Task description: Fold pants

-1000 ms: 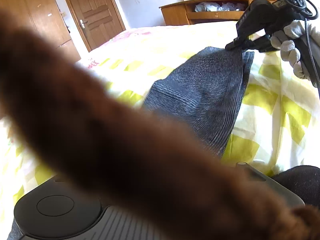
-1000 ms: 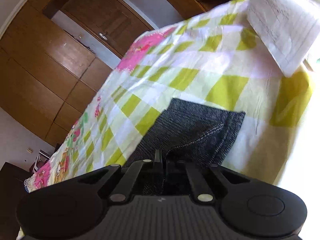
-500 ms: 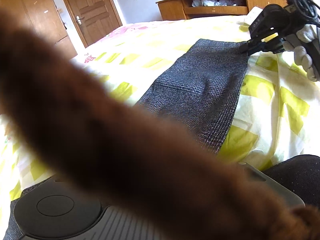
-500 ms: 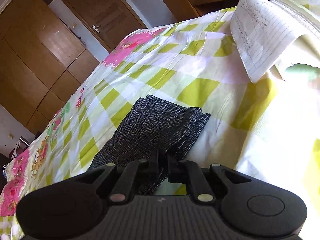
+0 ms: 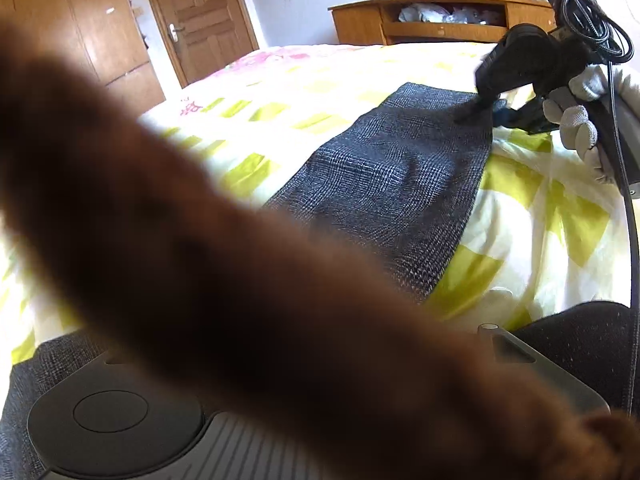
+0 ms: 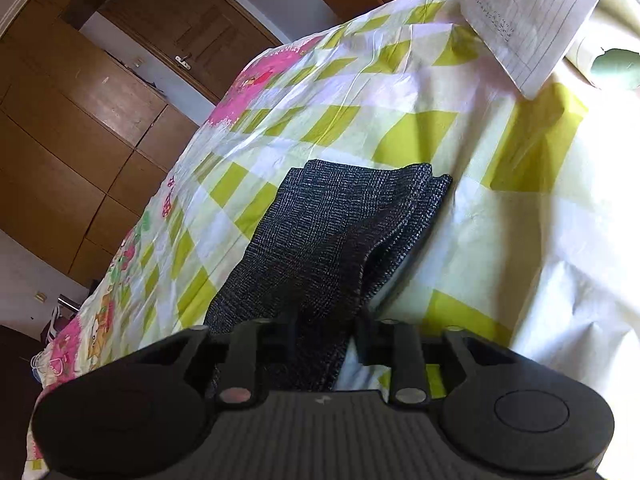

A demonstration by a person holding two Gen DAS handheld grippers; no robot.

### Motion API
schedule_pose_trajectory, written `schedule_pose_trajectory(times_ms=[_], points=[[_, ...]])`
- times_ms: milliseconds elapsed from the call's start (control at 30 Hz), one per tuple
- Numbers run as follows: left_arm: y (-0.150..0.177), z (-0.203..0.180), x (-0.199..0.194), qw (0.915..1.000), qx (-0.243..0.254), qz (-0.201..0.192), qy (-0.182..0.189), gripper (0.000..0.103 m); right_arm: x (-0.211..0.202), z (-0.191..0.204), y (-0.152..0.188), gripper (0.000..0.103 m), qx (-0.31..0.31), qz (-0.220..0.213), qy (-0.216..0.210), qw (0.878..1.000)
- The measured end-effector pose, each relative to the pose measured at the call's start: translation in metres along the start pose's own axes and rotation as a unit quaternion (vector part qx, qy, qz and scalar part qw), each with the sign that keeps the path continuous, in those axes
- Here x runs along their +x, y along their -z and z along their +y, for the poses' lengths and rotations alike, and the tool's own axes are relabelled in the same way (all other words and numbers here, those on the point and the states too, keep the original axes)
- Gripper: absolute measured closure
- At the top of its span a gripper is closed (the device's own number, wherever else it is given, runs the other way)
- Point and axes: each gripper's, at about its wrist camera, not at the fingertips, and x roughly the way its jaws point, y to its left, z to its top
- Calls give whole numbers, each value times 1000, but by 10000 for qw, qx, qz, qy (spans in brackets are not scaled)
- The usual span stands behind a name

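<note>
Dark grey checked pants (image 5: 400, 184) lie folded lengthwise in a long strip on the yellow-checked bedspread (image 5: 540, 220). In the right wrist view their layered far end (image 6: 332, 220) rests flat on the bed. My right gripper (image 6: 326, 320) is open, its fingers standing either side of the cloth. From the left wrist view, the right gripper (image 5: 480, 106) touches the far end of the pants, held by a gloved hand (image 5: 576, 128). A blurred brown strand (image 5: 200, 240) crosses the left lens and hides my left gripper's fingers.
A lined paper sheet (image 6: 520, 20) lies on the bed beyond the pants. A wooden door (image 5: 200, 12) and a low wooden cabinet (image 5: 440, 16) stand behind the bed, with wardrobes (image 6: 80, 120) along the side. Dark fabric (image 5: 580, 340) sits at the near right edge.
My right gripper has gone from shut on the pants' end to open. The end has come down and now lies on the bedspread. The brown strand still covers the left view.
</note>
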Motion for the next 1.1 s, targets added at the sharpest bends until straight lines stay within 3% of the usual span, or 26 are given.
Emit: schedule_pose_trajectory(times_ms=[67, 167, 233, 300, 367, 467, 533, 600, 700, 833, 900, 967, 1000, 1100], points=[[-8, -2, 5, 9996, 228, -119, -126, 39, 4, 0, -6, 78, 219, -2, -149, 9996], [-20, -3, 9, 9980, 418, -378, -300, 39, -4, 8, -18, 79, 213, -413, -352, 9983], [-20, -2, 20, 9993, 242, -242, -140, 40, -1, 13, -21, 79, 100, -500, -165, 9986], [-13, -5, 23, 9997, 189, -120, -106, 41, 14, 15, -18, 78, -344, -180, 375, 9985], [-7, -5, 11, 9996, 234, -85, -140, 41, 6, 14, -11, 74, -598, -72, 445, 9972], [3, 1, -13, 9997, 228, 39, 40, 40, -32, 18, -2, 73, -1015, -371, 568, 9925], [7, 7, -27, 9997, 121, 114, 185, 39, -57, 27, 8, 71, -1592, -642, 724, 9825], [9, 11, -39, 9995, 121, 61, 279, 39, -72, 47, 18, 71, -2252, -629, 577, 9706], [10, 20, -56, 9994, 140, -83, 305, 39, -69, 90, 38, 71, -3166, -131, -164, 9483], [17, 39, -54, 9997, 178, -65, -181, 36, -44, 148, 86, 71, -4309, 825, -1243, 8900], [27, 53, -38, 9990, 30, 269, -361, 35, -21, 162, 112, 71, -4613, 1435, -1283, 8661], [35, 68, -31, 9986, -263, 401, -241, 34, 8, 167, 140, 71, -5000, 2016, -1003, 8363], [36, 77, -33, 9983, -398, 399, -161, 34, 18, 168, 147, 71, -5114, 2186, -803, 8272], [32, 93, -46, 9993, -204, 116, -298, 34, 23, 182, 143, 71, -5425, 2124, -982, 8068]])
